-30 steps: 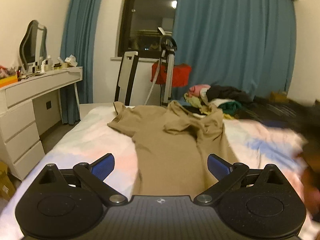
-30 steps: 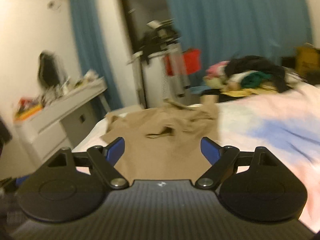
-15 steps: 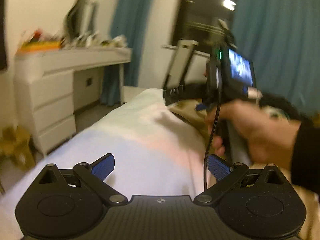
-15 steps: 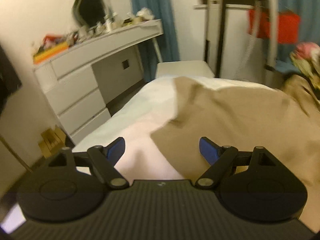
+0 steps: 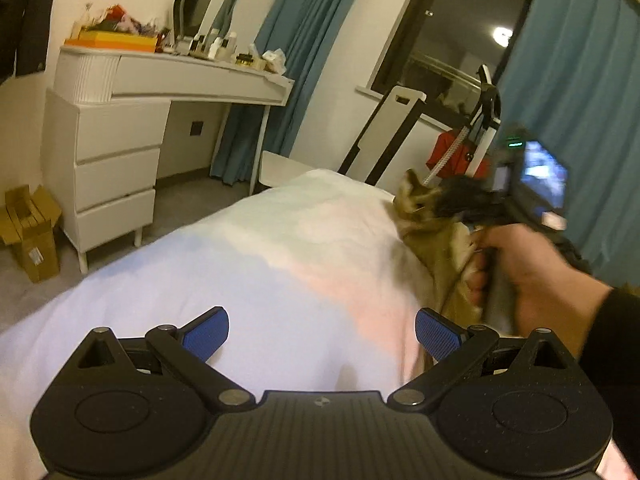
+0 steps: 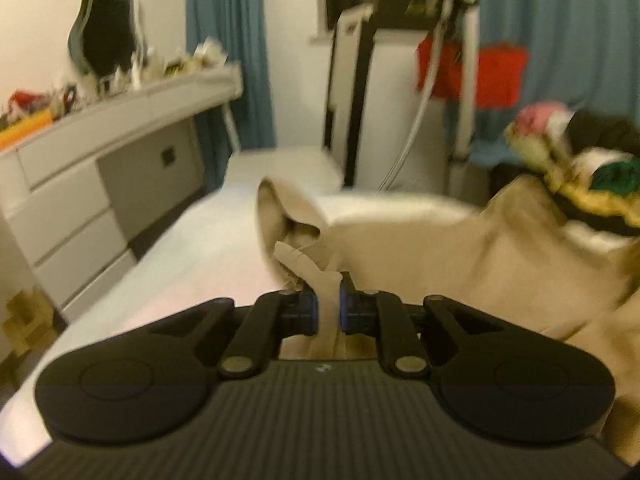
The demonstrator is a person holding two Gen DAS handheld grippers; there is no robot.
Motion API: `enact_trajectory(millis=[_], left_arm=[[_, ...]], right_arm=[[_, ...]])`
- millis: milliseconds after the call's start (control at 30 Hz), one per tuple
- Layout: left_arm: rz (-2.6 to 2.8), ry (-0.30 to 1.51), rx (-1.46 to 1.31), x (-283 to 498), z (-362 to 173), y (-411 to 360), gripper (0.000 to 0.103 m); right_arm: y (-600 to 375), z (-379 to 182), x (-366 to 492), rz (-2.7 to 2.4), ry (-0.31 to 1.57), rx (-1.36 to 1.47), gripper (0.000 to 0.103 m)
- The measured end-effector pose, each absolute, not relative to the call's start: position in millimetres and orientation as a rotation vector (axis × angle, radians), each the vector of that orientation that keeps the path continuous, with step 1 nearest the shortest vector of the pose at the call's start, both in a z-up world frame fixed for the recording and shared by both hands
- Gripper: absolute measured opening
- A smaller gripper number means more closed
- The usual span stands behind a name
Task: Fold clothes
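No brand, label or writing is legible to me in either view. My left gripper (image 5: 322,330), at lower centre of its frame, has its jaws spread wide over the bare bedsheet (image 5: 240,264). My right gripper (image 6: 329,310) pinches a fold of the tan garment (image 6: 460,248), which lies on the bed across the centre and right of the right wrist view. In the left view, a hand (image 5: 532,268) at right partly hides the garment; motion blur smears that region.
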State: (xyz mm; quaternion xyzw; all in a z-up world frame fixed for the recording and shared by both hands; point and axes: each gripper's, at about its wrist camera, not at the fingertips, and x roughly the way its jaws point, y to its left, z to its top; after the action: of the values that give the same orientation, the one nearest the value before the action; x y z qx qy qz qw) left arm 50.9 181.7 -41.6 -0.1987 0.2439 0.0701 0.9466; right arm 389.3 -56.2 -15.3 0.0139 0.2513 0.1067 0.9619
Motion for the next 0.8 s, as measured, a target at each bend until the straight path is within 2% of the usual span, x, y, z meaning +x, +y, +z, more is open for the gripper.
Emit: enact_trajectory(millis=[167,400,600,633,700,767,800], left_arm=[[0.066,0.5,-0.38,34,-34,160,0.101],[0.001,0.476,-0.272,27,-34,122,0.101],[-0.017,0.505,-0.251,41,-47,109,0.101],[-0.019,0.505,-0.243,43,-49,106,0.101],[-0.025,0.508,-0.225,45,-50,102,0.101],[-0.035,0.497,-0.216,45,-48,100,0.101],[-0.042,0.487,-0.214,44,-45,99,0.101]], right_arm=[[-125,20,376,0.093,0.392,0.103,0.013],[-238,-14,363,-0.139,0.397,0.254,0.012],[-251,4,313,-0.099,0.387,0.286,0.016],[-252,8,304,-0.089,0.385,0.29,0.019],[-254,15,286,-0.068,0.382,0.298,0.034],[-256,23,268,-0.047,0.378,0.305,0.067],[-257,26,260,-0.036,0.376,0.309,0.069]])
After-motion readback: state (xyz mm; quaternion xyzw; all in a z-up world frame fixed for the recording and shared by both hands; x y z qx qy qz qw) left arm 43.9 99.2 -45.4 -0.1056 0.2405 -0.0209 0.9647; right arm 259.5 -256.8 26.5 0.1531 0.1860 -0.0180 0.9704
